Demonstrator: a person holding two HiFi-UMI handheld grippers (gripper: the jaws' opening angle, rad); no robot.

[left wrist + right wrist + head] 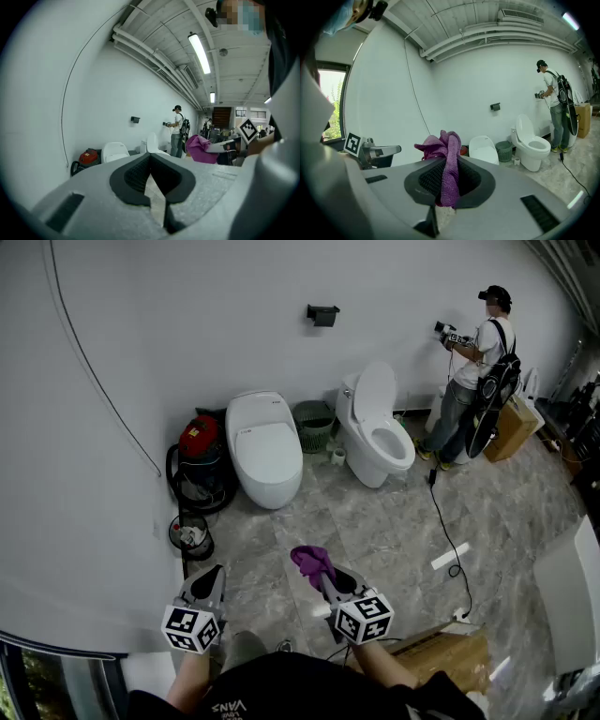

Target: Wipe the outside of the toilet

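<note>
A purple cloth (311, 561) is being gripped in the right claw (323, 570), its jaws pressed onto a fold while the rest is bunching up above them. The left claw (212, 576) is being held with its jaws together and nothing between them. Both claws are being carried low over the near part of the tiled floor (394, 531), well apart from any toilet, so wiping is judged not yet begun.

Two toilets are being shown at the far edge of the floor, against the wall: a closed-lid toilet (264, 446) ahead and slightly left of the cloth, and an open-lid toilet (380, 427) ahead and to the right. Which one is meant cannot be told. Each is lying with its long axis running from the wall out toward the claws, so the bowl front is being presented first. The closed one is judged nearer to both claws. Since the cloth is being carried on the right, a forward reach by that arm is likely being called for.
</note>
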